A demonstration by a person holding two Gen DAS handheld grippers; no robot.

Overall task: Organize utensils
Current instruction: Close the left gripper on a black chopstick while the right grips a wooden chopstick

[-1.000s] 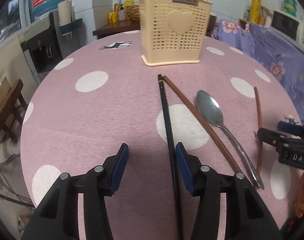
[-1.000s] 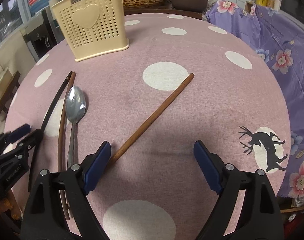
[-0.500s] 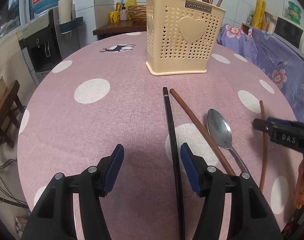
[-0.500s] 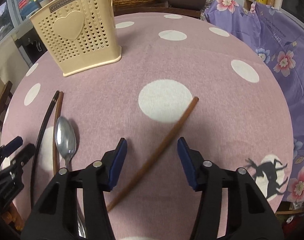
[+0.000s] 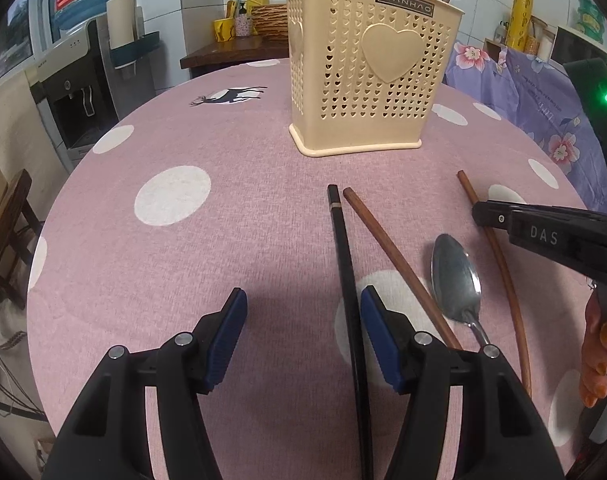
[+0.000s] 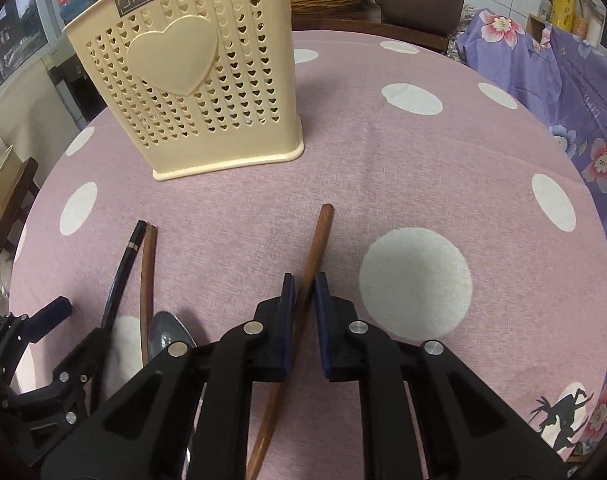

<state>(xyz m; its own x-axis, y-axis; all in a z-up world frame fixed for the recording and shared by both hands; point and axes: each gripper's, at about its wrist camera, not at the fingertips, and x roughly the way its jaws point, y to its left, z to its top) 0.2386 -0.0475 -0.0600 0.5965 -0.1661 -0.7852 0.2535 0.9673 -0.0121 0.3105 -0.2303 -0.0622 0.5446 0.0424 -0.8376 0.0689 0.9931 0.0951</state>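
Right tool (image 6: 304,292) just closed, clamping brown chopstick (image 6: 317,248); left tool (image 5: 301,320) half-open beside black chopstick (image 5: 341,248), holding nothing.

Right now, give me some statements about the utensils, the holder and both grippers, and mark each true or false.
1. The right gripper is clamped on a brown wooden chopstick. True.
2. The left gripper grips the black chopstick. False: its jaws are open, the chopstick beside one pad.
3. The cream plastic holder with heart-shaped holes lies tipped over. False: it stands upright.
4. The metal spoon lies on the pink dotted tablecloth. True.
5. The holder is empty. False: utensil ends stick out of it.
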